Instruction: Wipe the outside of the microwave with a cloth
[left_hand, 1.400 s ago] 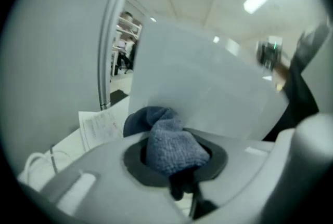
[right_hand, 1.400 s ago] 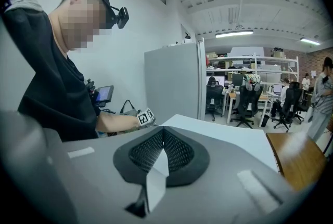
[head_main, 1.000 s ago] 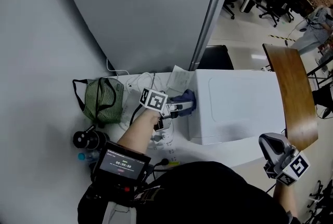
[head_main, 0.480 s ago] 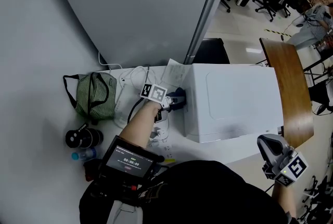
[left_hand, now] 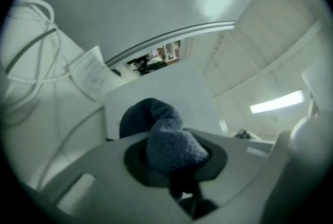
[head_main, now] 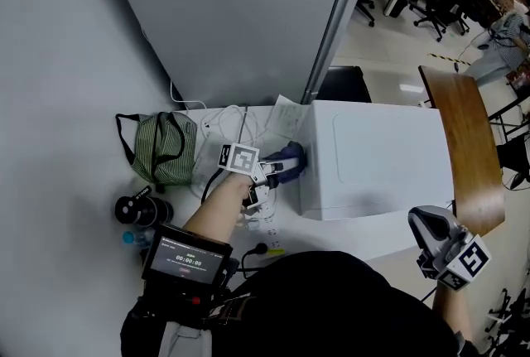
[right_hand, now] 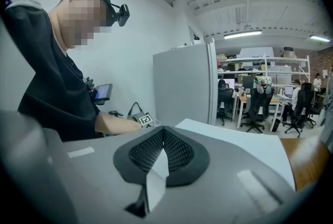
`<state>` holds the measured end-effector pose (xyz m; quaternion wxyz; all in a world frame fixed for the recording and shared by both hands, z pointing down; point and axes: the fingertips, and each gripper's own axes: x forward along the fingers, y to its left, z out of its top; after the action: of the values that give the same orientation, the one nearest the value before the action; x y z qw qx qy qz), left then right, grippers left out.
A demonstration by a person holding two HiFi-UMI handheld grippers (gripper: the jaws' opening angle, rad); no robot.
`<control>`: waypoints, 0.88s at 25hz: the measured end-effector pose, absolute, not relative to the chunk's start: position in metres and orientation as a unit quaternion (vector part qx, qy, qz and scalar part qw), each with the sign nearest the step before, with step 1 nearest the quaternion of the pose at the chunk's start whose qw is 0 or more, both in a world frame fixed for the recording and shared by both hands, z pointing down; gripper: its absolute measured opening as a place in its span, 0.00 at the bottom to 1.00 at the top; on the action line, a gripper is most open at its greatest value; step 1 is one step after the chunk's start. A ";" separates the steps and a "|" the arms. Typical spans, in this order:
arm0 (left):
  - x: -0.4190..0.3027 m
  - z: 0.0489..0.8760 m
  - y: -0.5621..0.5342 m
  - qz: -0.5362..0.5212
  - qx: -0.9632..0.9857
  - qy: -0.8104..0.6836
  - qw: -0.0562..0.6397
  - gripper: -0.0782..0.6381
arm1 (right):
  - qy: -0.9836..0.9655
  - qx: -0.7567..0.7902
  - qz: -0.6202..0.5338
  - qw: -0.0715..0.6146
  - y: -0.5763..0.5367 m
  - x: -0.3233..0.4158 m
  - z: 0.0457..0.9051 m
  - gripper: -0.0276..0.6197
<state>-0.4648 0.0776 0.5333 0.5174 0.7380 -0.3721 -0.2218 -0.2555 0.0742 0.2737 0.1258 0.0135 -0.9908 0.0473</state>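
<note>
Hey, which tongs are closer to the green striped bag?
Left. The left tongs, gripping the cloth, are a short way from the bag; the right tongs are beyond the microwave.

The near end of the cloth (left_hand: 169,142) is swallowed between the closed jaws of the left gripper (head_main: 277,171). The near lower edge of the microwave (head_main: 373,156) is partly covered by the person's torso (head_main: 331,306). Print on the paper sheet (head_main: 284,117) is too small to be read.

L gripper (head_main: 278,171), cloth (head_main: 291,158) against microwave (head_main: 377,169)
</note>
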 end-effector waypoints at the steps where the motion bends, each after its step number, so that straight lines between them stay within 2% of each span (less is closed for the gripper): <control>1: -0.458 0.498 0.086 -0.245 0.755 -0.348 0.499 0.18 | -0.991 0.005 0.048 0.121 0.075 -0.258 0.275 0.05; 3: -0.443 0.447 0.098 -0.263 0.783 -0.310 0.472 0.18 | -0.992 -0.011 0.048 0.112 0.077 -0.264 0.275 0.05; 6: -0.425 0.443 0.095 -0.244 0.796 -0.295 0.469 0.18 | -0.993 -0.024 0.046 0.106 0.081 -0.271 0.272 0.05; 18: -0.437 0.576 0.078 -0.220 0.741 -0.336 0.539 0.18 | -0.984 0.012 0.047 0.172 0.075 -0.252 0.291 0.05; 22: -0.440 0.628 0.075 -0.138 0.727 -0.375 0.559 0.18 | -0.978 0.023 0.050 0.200 0.077 -0.249 0.300 0.05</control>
<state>-0.4400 0.0746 0.6276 0.5589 0.7266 -0.3750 -0.1378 -0.2493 0.0769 0.3003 0.1996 0.0231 -0.9783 0.0504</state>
